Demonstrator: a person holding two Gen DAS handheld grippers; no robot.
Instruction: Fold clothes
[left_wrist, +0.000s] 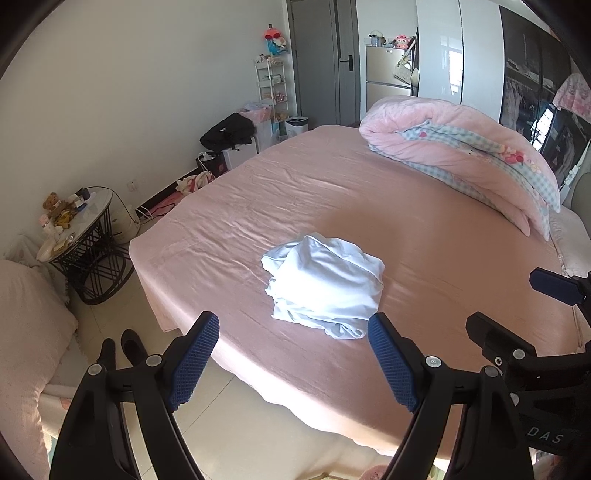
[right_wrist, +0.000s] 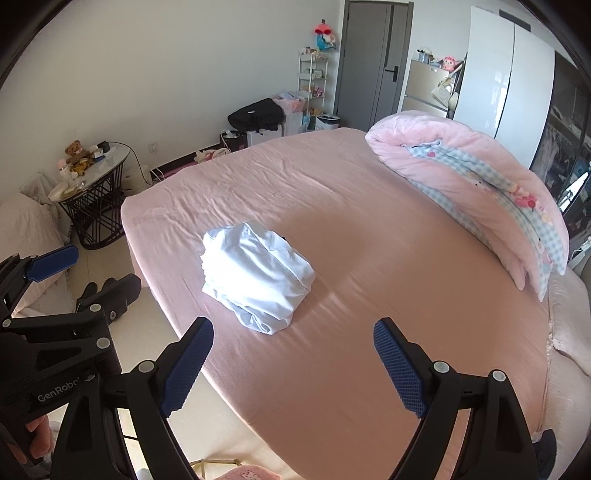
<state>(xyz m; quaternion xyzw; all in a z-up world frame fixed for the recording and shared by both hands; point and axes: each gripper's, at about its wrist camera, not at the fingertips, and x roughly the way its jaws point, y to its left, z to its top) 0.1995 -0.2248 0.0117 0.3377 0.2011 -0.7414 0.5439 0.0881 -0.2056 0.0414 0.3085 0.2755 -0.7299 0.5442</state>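
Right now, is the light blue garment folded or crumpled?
Crumpled: the light blue garment lies bunched in an uneven heap on the pink bed.

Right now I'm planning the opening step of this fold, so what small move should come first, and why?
Probably bring both grippers forward and down to the light blue garment. It lies bunched on the pink bed sheet, untouched, while the left gripper and right gripper are open and short of it, holding nothing; it needs spreading flat first.
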